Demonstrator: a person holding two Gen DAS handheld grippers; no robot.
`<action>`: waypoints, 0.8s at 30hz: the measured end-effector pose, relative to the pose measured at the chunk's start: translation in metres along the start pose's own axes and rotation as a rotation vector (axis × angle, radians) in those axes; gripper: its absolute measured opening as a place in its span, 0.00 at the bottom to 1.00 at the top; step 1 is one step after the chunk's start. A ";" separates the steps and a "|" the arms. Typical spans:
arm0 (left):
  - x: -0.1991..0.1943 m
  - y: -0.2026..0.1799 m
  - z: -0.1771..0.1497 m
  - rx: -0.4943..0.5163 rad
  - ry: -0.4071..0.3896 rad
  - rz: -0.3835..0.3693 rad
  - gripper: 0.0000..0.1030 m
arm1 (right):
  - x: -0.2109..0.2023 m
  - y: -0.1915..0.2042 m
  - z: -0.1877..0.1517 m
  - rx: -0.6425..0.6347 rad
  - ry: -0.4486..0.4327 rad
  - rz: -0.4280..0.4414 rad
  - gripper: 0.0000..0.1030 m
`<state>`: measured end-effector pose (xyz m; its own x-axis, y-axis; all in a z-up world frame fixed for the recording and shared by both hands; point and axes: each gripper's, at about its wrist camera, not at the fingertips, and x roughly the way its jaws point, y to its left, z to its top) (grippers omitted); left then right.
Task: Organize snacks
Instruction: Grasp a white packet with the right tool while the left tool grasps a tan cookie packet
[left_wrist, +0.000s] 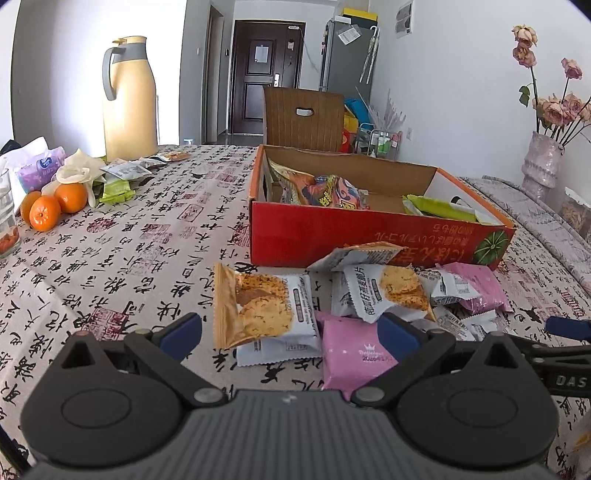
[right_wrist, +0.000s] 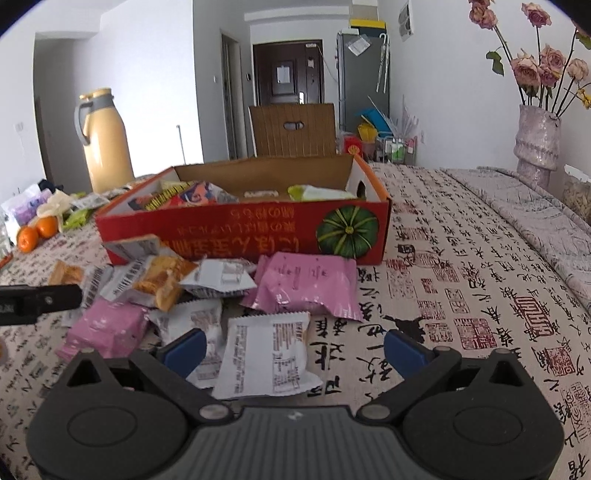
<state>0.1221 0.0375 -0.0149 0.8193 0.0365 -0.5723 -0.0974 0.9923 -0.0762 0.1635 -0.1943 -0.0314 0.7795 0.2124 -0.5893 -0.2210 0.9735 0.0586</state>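
A red cardboard box (left_wrist: 369, 236) (right_wrist: 236, 236) with a few snack bags inside sits on the patterned tablecloth. In front of it lies a heap of small snack packets. My left gripper (left_wrist: 291, 334) is open low over the heap, a cracker packet (left_wrist: 258, 306) and a pink packet (left_wrist: 354, 354) lying between its blue pads without being pressed. My right gripper (right_wrist: 293, 349) is open too, with a white packet (right_wrist: 266, 358) flat on the cloth between its fingers. A larger pink packet (right_wrist: 310, 284) lies just beyond it.
A yellow thermos jug (left_wrist: 129, 99) stands at the back left, with oranges (left_wrist: 55, 206), tissues and more packets near it. A vase of dried roses (left_wrist: 543, 162) (right_wrist: 537, 144) stands at the right edge. A brown chair back (left_wrist: 303, 118) rises behind the box.
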 end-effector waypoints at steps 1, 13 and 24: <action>0.001 0.000 0.000 0.000 0.002 0.001 1.00 | 0.003 0.000 0.000 -0.006 0.010 0.001 0.90; 0.004 0.006 0.002 -0.013 0.015 0.010 1.00 | 0.019 0.014 0.002 -0.064 0.060 0.038 0.49; 0.010 0.010 0.011 -0.021 0.023 0.041 1.00 | 0.006 0.001 0.006 -0.017 0.009 0.021 0.39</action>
<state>0.1354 0.0495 -0.0125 0.8014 0.0739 -0.5935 -0.1424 0.9874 -0.0693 0.1718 -0.1912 -0.0302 0.7695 0.2319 -0.5950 -0.2470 0.9673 0.0575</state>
